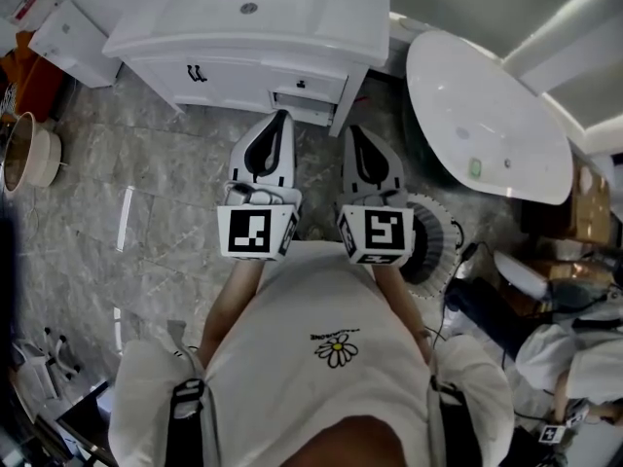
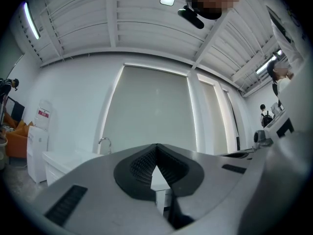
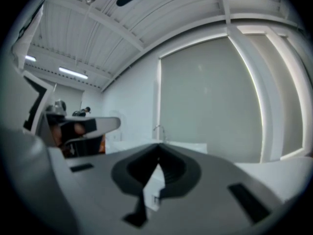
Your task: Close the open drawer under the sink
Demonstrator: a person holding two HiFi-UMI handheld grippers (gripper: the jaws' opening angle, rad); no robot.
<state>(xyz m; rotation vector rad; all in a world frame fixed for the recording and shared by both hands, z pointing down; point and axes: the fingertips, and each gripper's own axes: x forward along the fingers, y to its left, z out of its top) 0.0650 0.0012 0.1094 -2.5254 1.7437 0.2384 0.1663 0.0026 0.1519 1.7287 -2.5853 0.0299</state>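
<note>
Standing by, head view first. White vanity cabinet (image 1: 234, 71) against the far wall, sink basin (image 1: 249, 8) set in its top. Drawer (image 1: 310, 86), white, in the right-hand part of the cabinet front, directly under the sink: pulled out a short way, with a dark gap showing beneath its front panel. Its long axis runs left to right along the cabinet face, and the panel with its small dark handle faces the person. Cabinet door (image 1: 195, 74) to the left of the drawer, shut, with a dark handle. Grey marbled floor (image 1: 146, 212) in front. White oval bathtub (image 1: 487, 115) to the right, well apart from the cabinet.

Left claw (image 1: 283, 117) and right claw (image 1: 351, 130) held side by side over the floor, both pointing at the cabinet. The left tip lies just in front of the drawer; whether it touches cannot be told from here. The right tip is near the cabinet's right corner.

Left gripper view: the claw's jaws meet at their tips, closed on nothing. A sliver of white cabinet shows through the notch behind the tips. Tap (image 2: 104, 142) and the white top stand beyond on the left, before a pale wall panel (image 2: 151, 111).

Right gripper view: jaws likewise together, nothing held. A white cabinet front shows in the notch, the tap rising just above the tips. A person's hand and the other claw's body lie at the left edge.
</note>
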